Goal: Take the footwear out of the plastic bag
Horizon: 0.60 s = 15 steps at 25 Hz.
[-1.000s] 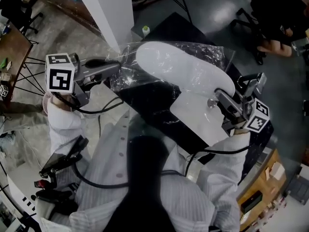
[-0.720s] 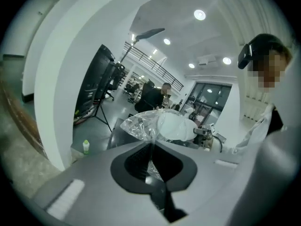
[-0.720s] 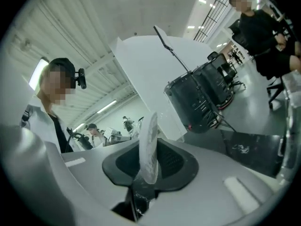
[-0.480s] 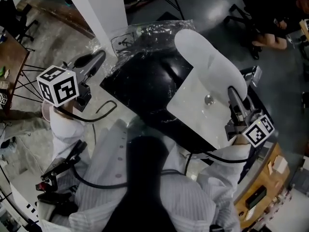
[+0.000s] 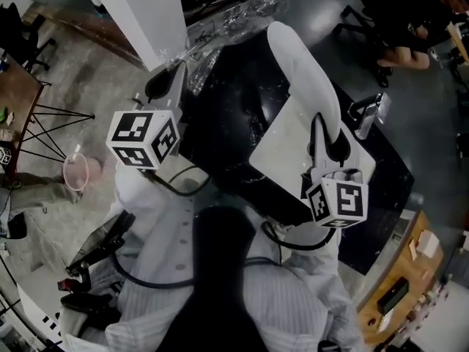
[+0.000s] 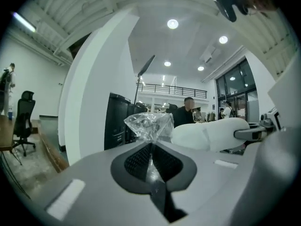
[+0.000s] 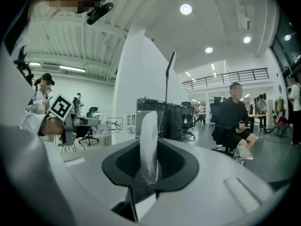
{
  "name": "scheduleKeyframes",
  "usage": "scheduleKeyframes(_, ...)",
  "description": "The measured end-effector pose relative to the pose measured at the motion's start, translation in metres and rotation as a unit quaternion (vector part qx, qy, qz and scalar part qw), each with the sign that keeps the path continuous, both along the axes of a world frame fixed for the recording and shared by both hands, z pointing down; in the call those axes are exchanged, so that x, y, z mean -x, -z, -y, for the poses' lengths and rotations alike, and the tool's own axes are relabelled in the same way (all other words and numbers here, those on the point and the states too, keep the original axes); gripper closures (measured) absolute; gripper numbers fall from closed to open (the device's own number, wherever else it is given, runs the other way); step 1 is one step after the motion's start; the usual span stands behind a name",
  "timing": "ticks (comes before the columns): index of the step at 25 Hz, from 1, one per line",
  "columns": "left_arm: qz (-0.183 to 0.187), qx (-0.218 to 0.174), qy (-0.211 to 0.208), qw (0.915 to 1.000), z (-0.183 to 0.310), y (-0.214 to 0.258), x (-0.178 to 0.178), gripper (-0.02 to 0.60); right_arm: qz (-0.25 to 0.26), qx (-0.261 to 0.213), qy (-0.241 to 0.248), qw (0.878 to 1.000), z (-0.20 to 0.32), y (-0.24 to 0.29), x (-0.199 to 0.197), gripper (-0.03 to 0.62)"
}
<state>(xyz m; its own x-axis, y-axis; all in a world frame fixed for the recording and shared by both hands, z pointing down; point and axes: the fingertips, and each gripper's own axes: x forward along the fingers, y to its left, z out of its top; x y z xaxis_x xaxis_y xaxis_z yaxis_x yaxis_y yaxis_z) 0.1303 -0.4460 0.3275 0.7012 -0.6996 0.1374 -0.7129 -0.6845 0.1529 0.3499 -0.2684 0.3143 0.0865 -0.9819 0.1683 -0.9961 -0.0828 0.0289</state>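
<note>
Over the worktop [image 5: 227, 116], head view.
- Item 1, my left claw [image 5: 167, 86]: clamped flat on a fold of the plastic bag [image 5: 234, 17]. The film trails from it along the far edge of the black surface.
- Item 2, my right claw [image 5: 326, 134]: part-way closed, gripping the near end of the white footwear [image 5: 304, 72] above the white sink [image 5: 282, 160].
- Change noted: a second ago the footwear lay crossways with the film wrapped over it. Both my claws have since swung round. The footwear now points away from me, its upper surface bare, and the bag is bunched to its left.
- Not settled here: whether the toe is still caught in the bag's mouth. The two meet at the far end.

Along my left claw, left gripper view.
- Jaws together, with a thin strip of clear film nipped between the pads.
- Crumpled bag just beyond the tips.
- Footwear beside the bag on the right, with no film visible over it.

Along my right claw, right gripper view.
- Jaws held apart by a white edge standing upright between the pads. I take this for the footwear's rim.
- No bag in sight around it.

Assessment.
- Removal looks almost complete, with each claw holding its own half of the job.
- Remaining: draw the two apart until the toe is plainly free.
- Risk: film clinging to the toe.
</note>
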Motion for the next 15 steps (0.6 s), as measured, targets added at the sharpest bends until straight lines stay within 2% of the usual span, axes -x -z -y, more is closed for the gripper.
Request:
scheduleKeyframes(5, 0.003, -0.035, 0.018, 0.9992, -0.017, 0.001, -0.019, 0.58, -0.01, -0.019, -0.023, 1.0, 0.009, -0.005, 0.025, 0.502)
scheduleKeyframes(15, 0.005, -0.023, -0.004, 0.9997, -0.033, -0.007, -0.037, 0.58, 0.002, -0.026, -0.04, 0.999, 0.007, -0.005, 0.022, 0.507)
